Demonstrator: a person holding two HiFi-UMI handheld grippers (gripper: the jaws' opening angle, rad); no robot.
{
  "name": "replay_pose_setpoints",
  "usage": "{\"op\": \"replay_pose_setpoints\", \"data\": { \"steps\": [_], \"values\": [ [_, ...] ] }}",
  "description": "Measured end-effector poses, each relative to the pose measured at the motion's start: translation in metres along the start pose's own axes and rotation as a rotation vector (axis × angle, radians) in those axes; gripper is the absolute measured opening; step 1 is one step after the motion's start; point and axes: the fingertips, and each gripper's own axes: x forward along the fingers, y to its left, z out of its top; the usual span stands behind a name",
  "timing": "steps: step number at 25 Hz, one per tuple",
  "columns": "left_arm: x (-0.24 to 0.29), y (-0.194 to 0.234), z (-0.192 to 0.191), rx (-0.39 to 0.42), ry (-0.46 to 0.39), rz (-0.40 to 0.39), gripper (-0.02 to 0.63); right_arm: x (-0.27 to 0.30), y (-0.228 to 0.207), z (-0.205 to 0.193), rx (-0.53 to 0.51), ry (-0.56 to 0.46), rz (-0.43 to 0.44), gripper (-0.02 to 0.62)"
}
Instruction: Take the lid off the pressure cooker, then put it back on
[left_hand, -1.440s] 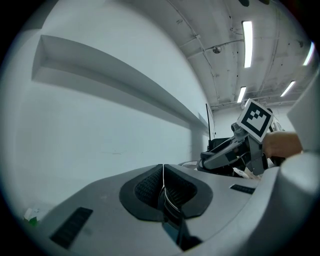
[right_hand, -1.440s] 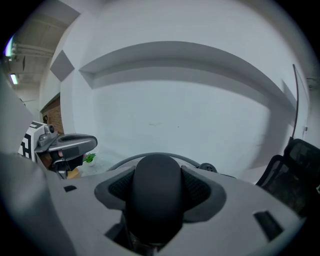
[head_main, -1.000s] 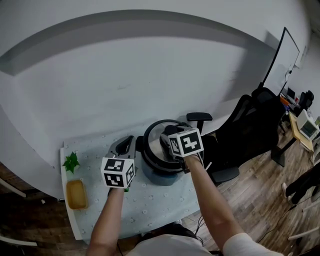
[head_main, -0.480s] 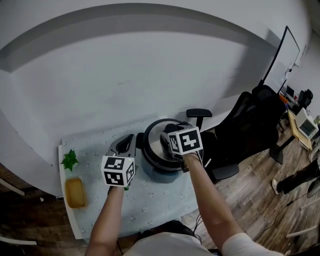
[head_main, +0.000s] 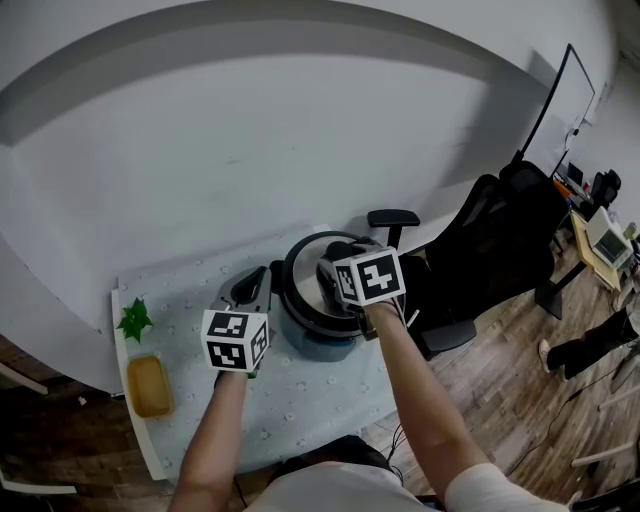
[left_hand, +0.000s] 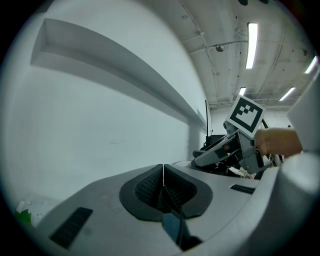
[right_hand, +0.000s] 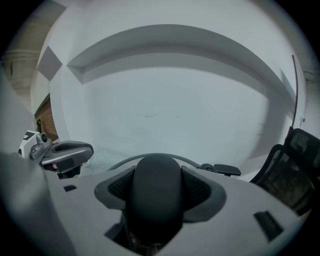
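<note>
Scarcely shifted, right gripper (head_main: 333, 266) clamps lid handle (right_hand: 154, 196); left gripper (left_hand: 163, 186) flanks cooker (head_main: 314, 345).

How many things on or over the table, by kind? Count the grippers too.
Pressure cooker with lid: 1
Green sprig: 1
Yellow tray: 1
Grippers: 2 (left gripper shut with nothing between its fingers; right gripper shut on the lid handle)
Total: 5

Grey pressure cooker (head_main: 314, 346) upright on table (head_main: 300, 400), black-rimmed silver lid (head_main: 300, 291) seated on top
</note>
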Motion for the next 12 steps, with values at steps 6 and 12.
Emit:
{"op": "replay_pose_setpoints", "data": {
  "steps": [6,12],
  "values": [
    [-0.0003,0.0014,-0.0003,0.0,0.0,0.001,0.017,-0.0024,0.0017,-0.0006,-0.021,-0.009,0.022,0.276],
    [-0.0027,0.0036,-0.0015,-0.005,0.004,0.009,0.017,-0.0022,0.0033,-0.0003,-0.038,-0.009,0.05,0.276]
  ]
}}
